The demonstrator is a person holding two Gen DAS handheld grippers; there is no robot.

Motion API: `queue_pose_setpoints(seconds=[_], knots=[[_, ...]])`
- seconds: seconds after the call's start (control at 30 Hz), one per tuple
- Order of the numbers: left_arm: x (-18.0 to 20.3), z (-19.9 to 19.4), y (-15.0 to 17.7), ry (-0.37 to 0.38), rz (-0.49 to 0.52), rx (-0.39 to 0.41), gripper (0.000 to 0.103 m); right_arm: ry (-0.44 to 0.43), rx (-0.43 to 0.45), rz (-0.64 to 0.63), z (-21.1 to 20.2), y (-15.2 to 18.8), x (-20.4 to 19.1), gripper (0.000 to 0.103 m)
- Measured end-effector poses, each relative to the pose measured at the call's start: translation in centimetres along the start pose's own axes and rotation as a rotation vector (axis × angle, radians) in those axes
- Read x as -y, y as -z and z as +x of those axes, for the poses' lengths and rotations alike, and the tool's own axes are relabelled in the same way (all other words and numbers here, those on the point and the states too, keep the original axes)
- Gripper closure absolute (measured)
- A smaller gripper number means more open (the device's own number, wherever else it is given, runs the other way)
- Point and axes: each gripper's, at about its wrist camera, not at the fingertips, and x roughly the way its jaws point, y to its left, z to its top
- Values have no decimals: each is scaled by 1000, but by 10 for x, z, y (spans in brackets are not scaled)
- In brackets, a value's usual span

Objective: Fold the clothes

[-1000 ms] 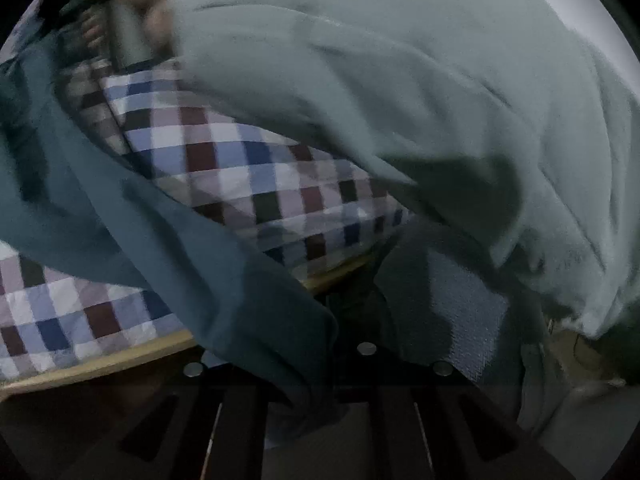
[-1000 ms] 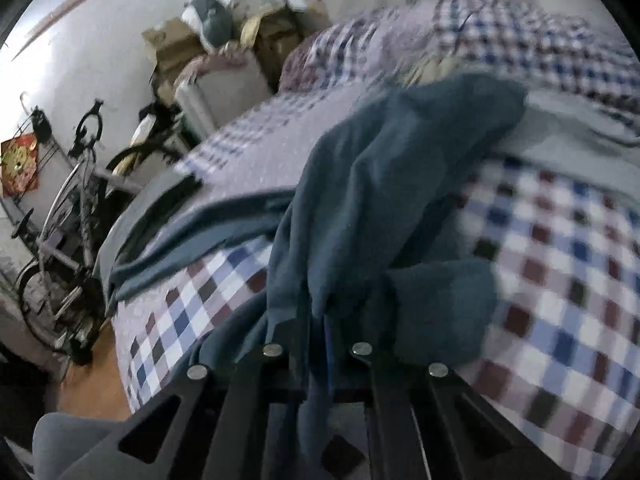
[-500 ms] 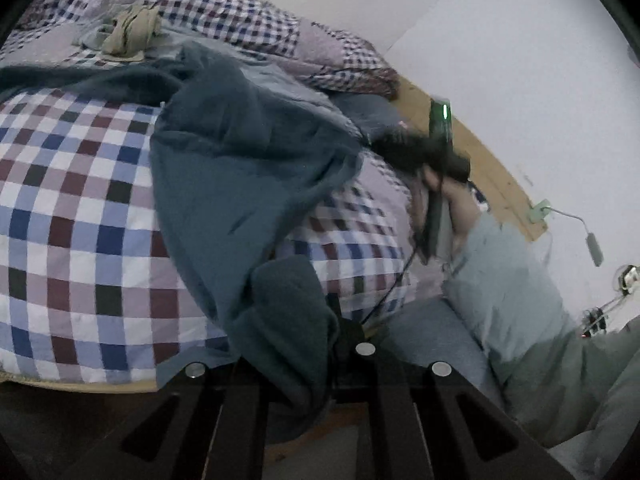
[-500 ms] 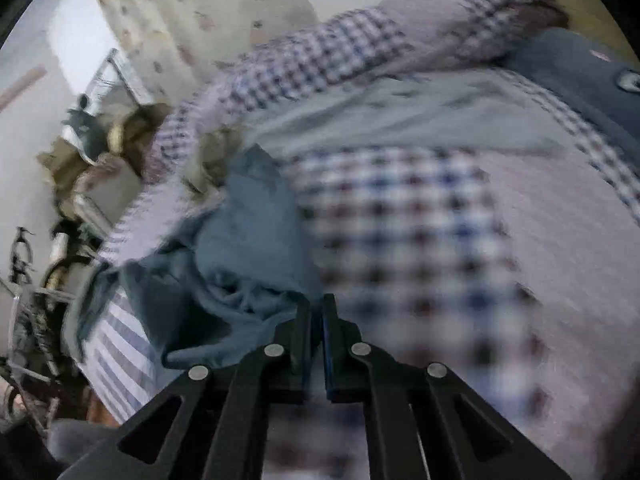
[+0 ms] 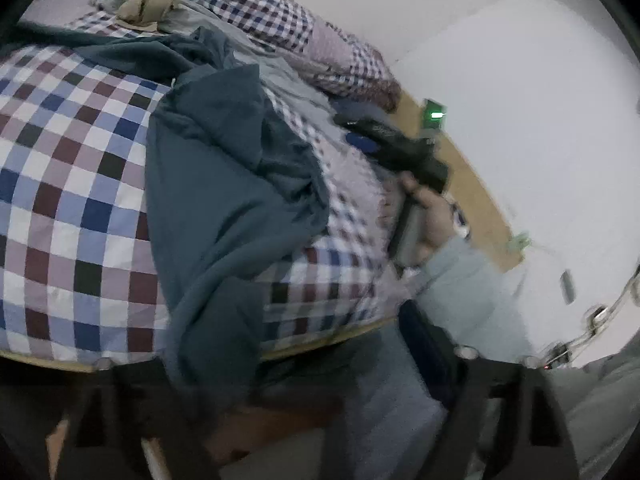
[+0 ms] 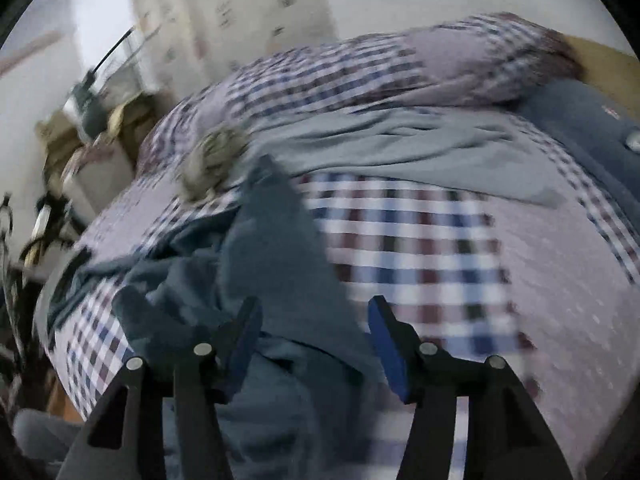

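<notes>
A dark teal garment (image 5: 224,200) lies rumpled on the checked bedspread (image 5: 68,184), with one end hanging over the bed's near edge. My left gripper (image 5: 288,360) is open wide at that edge; the hanging end droops between its fingers, held by neither. In the right wrist view the same teal garment (image 6: 272,248) spreads under my right gripper (image 6: 314,312), which is open, its blue pads (image 6: 384,340) apart above the cloth. The left wrist view also shows the right gripper (image 5: 384,140) in a hand (image 5: 428,216) over the bed's right side.
A grey-green garment (image 6: 400,148) lies flat farther up the bed, beside a beige crumpled piece (image 6: 212,164). Checked pillows (image 6: 460,68) and a dark blue one (image 6: 580,120) sit at the head. Boxes (image 6: 100,128) and a bicycle (image 6: 24,240) stand left. The wooden bed edge (image 5: 320,342) is close.
Both grippers were shut on the teal garment and have opened and let it go. The garment has settled onto the bedspread. The right gripper has swung toward the head of the bed.
</notes>
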Motion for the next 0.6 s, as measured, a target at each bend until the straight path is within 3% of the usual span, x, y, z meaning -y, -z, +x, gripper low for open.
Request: queue_pose_setpoints(seconds=[0.13, 0.3, 0.43, 0.5, 0.6], knots=[[-4, 0, 3, -19, -33, -46, 16, -31, -23, -41, 31, -2, -26, 44], [-10, 7, 11, -32, -70, -184, 13, -41, -35, -72, 65, -11, -46, 44], [-6, 16, 24, -194, -18, -320, 10, -73, -41, -113, 83, -9, -65, 44], [-3, 11, 28, -272, 31, -326, 10, -71, -58, -151, 86, -2, -71, 44], [-5, -5, 26, -281, 33, -251, 10, -70, -82, -157, 93, 7, -71, 44]])
